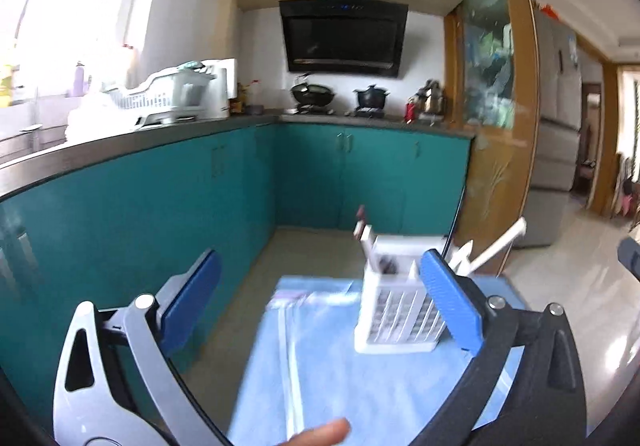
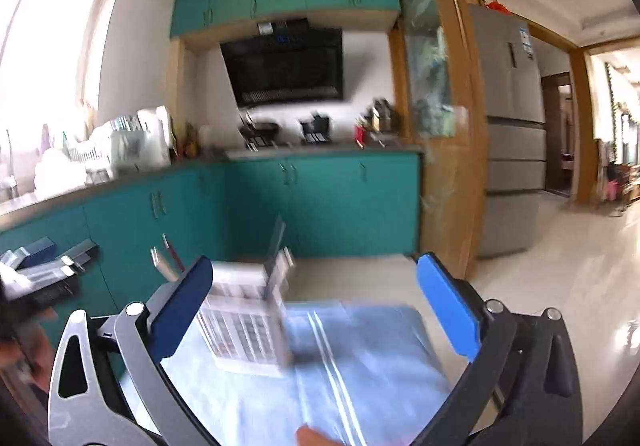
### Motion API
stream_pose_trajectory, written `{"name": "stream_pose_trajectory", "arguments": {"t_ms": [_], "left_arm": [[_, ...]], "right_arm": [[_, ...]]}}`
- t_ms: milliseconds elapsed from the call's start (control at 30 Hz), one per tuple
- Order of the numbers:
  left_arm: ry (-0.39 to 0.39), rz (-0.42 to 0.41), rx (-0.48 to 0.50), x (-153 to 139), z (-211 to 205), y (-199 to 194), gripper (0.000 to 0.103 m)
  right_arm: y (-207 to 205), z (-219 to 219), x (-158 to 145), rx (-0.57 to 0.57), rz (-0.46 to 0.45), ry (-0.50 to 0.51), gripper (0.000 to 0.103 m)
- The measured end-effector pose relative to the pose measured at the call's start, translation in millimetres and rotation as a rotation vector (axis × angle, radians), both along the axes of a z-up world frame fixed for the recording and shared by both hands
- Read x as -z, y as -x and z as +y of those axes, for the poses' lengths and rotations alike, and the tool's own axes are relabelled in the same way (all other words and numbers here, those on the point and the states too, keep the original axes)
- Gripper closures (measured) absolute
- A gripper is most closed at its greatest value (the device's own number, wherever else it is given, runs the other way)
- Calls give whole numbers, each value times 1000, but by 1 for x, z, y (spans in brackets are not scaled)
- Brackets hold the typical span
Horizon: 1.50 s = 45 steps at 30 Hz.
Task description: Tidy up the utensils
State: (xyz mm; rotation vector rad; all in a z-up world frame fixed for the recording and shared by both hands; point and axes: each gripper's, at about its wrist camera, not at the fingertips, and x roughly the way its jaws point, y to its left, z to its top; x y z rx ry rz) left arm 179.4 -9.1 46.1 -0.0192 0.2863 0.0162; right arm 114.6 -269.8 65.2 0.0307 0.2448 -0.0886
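A white slotted utensil holder [image 1: 396, 310] stands on a light blue cloth [image 1: 360, 378], with several utensils [image 1: 496, 246] sticking out of it. My left gripper [image 1: 320, 298] is open and empty above the cloth, its right pad just beside the holder. In the right wrist view the holder [image 2: 244, 322] stands behind my right gripper's left pad. My right gripper [image 2: 316, 306] is open and empty above the cloth [image 2: 360, 366]. Long pale utensils [image 2: 332, 358] lie on the cloth, blurred. The left gripper [image 2: 48, 270] shows at the left edge.
Teal kitchen cabinets [image 1: 312, 174] with a dark countertop run behind the table. A white dish rack [image 1: 168, 94] sits on the counter, pots [image 1: 312, 94] on the stove. A wooden-framed glass door [image 1: 492, 106] and a fridge [image 2: 512, 126] stand to the right.
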Motion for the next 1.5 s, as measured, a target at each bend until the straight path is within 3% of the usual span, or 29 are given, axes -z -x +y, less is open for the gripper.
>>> {"name": "stream_pose_trajectory", "arguments": {"t_ms": [200, 300, 400, 600, 900, 1500], "left_arm": [[-101, 35, 13, 31, -12, 66, 4], [-109, 29, 10, 37, -14, 99, 4], [-68, 35, 19, 36, -12, 127, 4], [-72, 11, 18, 26, -9, 165, 4], [-84, -51, 16, 14, -10, 196, 4], [-93, -59, 31, 12, -13, 203, 4]], "right_arm": [[45, 15, 46, 94, 100, 44, 3], [68, 23, 58, 102, 124, 56, 3], [93, 30, 55, 106, 86, 48, 3], [128, 41, 38, 99, 8, 41, 3], [155, 59, 36, 88, -27, 76, 3], [160, 65, 38, 76, -24, 78, 3]]}}
